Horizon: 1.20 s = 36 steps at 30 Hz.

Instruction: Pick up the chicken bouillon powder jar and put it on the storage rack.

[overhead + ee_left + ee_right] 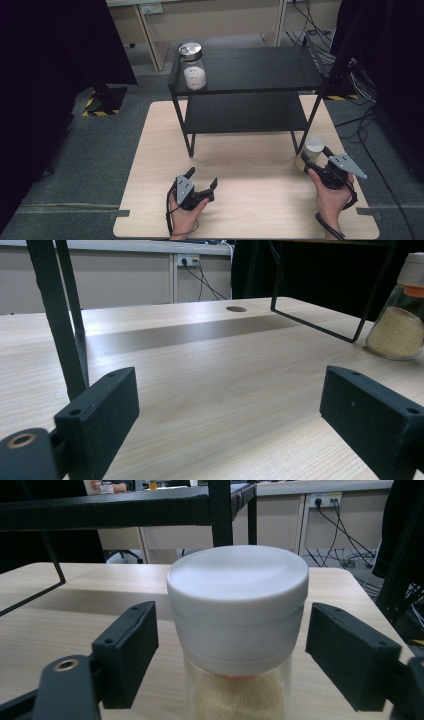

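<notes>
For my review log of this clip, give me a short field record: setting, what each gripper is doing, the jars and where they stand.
setting: wooden table with a black two-tier shelf standing on it
right gripper: jaws on either side of the white-lidded jar, a gap showing at each pad, not yet gripping
left gripper: open, nothing between the jaws, low over the table
white-lidded jar: on the table by the shelf's right leg, pale grainy contents
metal-lidded jar: on the top shelf, left front corner
</notes>
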Motion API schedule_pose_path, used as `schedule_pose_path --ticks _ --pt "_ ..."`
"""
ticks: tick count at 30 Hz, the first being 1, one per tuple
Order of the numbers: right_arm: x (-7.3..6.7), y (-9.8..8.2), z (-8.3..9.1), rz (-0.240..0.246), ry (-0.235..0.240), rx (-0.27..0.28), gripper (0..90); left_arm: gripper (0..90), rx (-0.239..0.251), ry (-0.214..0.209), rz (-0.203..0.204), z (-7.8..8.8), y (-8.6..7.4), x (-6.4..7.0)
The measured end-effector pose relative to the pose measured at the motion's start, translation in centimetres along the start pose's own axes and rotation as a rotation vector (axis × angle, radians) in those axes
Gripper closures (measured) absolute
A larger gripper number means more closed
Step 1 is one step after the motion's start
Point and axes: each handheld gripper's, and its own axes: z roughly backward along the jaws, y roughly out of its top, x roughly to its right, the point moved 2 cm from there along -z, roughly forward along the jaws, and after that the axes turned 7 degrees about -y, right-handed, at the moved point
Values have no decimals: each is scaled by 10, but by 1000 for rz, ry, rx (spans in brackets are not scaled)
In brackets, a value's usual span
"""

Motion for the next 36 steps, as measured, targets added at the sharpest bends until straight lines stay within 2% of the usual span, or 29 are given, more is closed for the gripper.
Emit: schedule_pose_path --ticks 11,24,29,36 --pt "-4 4 -8 25 -16 11 331 83 1 -1 0 0 0 1" --pt "-11 8 -6 32 -42 -7 337 89 1 -2 3 0 0 0" --pt "-11 9 -5 23 -37 -10 337 90 1 -2 1 0 0 1" --pt "-12 10 4 9 -41 21 337 89 1 -3 4 0 0 0"
